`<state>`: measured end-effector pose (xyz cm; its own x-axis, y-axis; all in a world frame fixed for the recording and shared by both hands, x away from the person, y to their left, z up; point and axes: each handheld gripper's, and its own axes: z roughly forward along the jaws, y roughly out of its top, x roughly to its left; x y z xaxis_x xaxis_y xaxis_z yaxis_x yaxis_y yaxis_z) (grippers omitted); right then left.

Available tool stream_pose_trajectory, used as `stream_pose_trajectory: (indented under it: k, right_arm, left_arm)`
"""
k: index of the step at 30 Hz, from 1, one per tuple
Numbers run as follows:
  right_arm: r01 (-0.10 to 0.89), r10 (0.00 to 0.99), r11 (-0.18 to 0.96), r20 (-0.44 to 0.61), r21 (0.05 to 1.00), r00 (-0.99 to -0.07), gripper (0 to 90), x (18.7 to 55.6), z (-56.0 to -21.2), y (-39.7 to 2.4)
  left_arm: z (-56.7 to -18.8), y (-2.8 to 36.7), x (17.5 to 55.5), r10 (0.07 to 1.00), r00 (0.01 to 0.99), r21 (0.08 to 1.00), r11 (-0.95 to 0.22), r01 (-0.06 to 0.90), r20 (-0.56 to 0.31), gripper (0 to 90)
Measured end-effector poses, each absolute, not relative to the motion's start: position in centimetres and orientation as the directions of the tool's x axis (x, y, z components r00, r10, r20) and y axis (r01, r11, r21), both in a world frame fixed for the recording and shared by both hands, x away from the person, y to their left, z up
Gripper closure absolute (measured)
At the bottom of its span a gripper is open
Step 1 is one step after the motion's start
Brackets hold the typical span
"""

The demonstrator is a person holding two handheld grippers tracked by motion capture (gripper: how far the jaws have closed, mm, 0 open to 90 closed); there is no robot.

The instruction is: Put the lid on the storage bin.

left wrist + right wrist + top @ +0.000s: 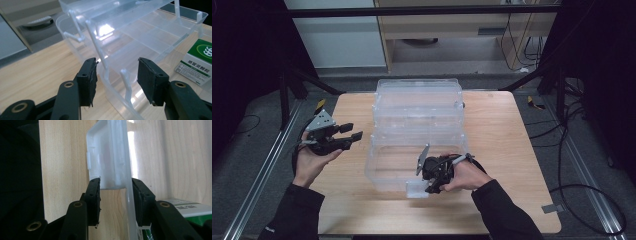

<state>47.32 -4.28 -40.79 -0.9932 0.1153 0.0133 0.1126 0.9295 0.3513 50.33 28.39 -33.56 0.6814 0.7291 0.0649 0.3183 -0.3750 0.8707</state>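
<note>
Jaws: right gripper (pixel 430 186) clamps latch (pixel 108 157) of clear box (pixel 417 125) | left gripper (pixel 354 131) spread, empty | advice: keep latch squeezed (thin plastic), steady box wall with left.

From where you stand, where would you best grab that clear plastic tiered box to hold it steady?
Probably at the white latch tab on the near front wall of the clear box, coming from the person's side. It sticks out as a flat plate, thin enough to fit between two pads. The right gripper is clamped on it there; the left gripper is open.
</note>
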Motion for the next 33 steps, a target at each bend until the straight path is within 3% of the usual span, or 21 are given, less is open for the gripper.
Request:
stream_pose_trajectory:
  k: [15, 33]
  right_arm:
    - [0.109, 0.114, 0.928, 0.007, 0.356, -0.993, 62.1, 47.2, -40.8, -4.3]
    - [0.102, 0.105, 0.929, 0.01, 0.356, -0.994, 62.1, 47.3, -40.8, -4.3]
  left_arm:
    - [-29.6, 25.0, 53.4, 0.575, 0.788, 0.81, -0.558, 0.183, 0.218, 44.6]
    - [-28.0, 21.8, 56.4, 0.379, 0.877, 0.659, -0.745, 0.101, 0.294, 40.4]
